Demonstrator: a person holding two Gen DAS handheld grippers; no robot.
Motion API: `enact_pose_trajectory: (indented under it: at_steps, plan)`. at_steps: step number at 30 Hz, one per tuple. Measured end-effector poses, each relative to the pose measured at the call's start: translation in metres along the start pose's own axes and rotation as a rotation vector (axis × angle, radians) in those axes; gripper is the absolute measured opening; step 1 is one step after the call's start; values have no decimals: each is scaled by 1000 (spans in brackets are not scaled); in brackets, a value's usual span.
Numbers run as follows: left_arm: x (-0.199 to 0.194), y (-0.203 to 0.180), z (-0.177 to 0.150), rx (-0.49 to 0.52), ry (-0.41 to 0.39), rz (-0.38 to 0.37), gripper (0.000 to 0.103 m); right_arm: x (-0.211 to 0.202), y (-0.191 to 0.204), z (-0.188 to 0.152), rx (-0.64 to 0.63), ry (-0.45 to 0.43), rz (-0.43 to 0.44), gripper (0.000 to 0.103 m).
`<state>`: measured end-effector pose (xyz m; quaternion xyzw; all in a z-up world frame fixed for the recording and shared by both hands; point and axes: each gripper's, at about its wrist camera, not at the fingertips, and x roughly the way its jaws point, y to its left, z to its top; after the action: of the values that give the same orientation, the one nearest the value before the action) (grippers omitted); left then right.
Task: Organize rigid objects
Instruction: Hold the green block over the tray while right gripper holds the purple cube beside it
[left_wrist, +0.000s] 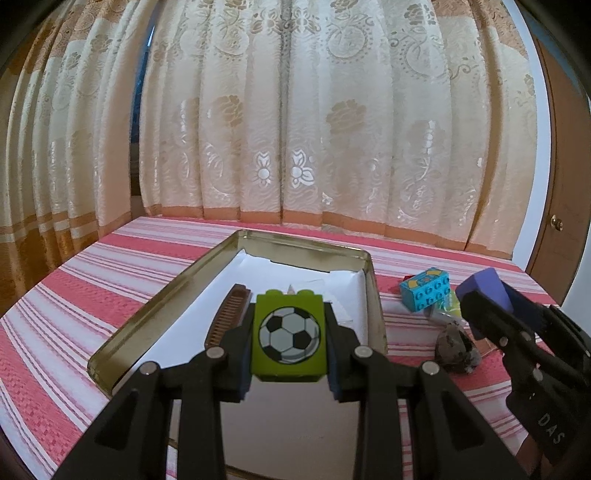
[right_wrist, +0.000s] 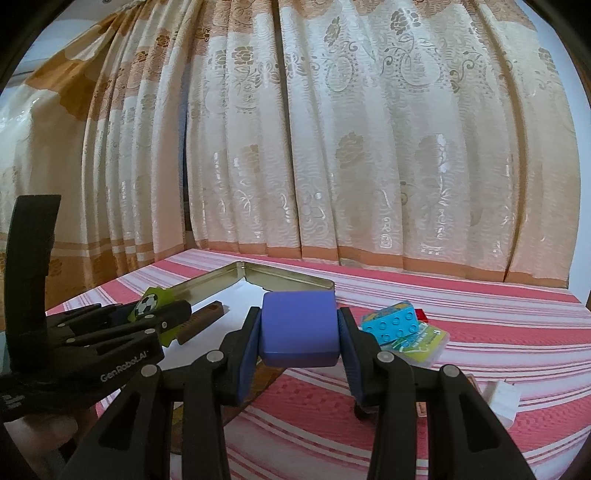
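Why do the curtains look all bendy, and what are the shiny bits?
Left wrist view: the fisheye lens bows the curtain outward and darkens the corners; light glints off its flower pattern and the tin rim. Right wrist view: same bulge and glints on the curtain; the purple block looks sharp.

Both wrist cams sit low, close over the striped cloth (left_wrist: 74, 295), facing the curtain (left_wrist: 295, 129); left looks straight over the open tin (left_wrist: 236, 243), right sits further right. Shared: tin, blue brick (right_wrist: 391, 325), curtain.
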<state>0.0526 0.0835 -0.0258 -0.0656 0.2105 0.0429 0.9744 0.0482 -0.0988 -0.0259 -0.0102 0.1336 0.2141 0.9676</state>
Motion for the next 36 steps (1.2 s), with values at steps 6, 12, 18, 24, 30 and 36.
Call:
enact_pose_trajectory:
  at_steps: [6,12,18,24,30,36]
  plan:
    - [2,7,0,-5,9,9,30,4,7,1,-7,8,15,43]
    - [3,9,0,-4,13,8,30,7,11,1,-9,15,27,43]
    - [4,13,0,-7,17,11,30,10,15,1,-12,23,39,43]
    - [6,19,-1,-15,29,7,30,13,22,2,-24,29,52,43]
    - [11,25,-1,-33,60,-4,30,21,24,2,-22,54,71,43]
    - [15,33,0,-22,68,24,30,26,31,3,-38,64,84,43]
